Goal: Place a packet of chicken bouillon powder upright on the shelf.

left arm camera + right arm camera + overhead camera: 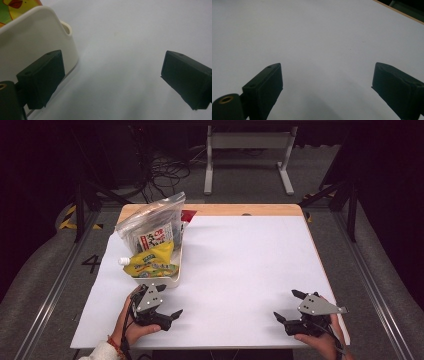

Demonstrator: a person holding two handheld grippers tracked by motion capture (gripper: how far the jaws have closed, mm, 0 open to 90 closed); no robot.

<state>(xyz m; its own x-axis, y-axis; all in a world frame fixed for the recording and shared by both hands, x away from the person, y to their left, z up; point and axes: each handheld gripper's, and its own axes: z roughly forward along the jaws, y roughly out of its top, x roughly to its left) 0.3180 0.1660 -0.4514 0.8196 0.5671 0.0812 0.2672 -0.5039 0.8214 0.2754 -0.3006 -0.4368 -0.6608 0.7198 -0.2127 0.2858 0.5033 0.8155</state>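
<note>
A white tub (172, 279) stands on the left of the white table (240, 265). It holds a clear zip bag (152, 222) of printed packets, upright, and a yellow spouted pouch (151, 262) with a white cap, lying at the front. My left gripper (169, 300) rests just in front of the tub, open and empty. In the left gripper view the gripper (112, 75) has the tub's wall (32, 37) beside its left jaw, with the pouch (17, 6) above the rim. My right gripper (288, 305) sits open near the front right; between its jaws (327, 87) lies bare table.
A red item (188, 215) peeks out behind the tub. The table's wooden back edge (240, 210) and its right edge (399, 12) are close to dark floor. Beyond stand a white frame (247, 155) and loose cables (165, 170).
</note>
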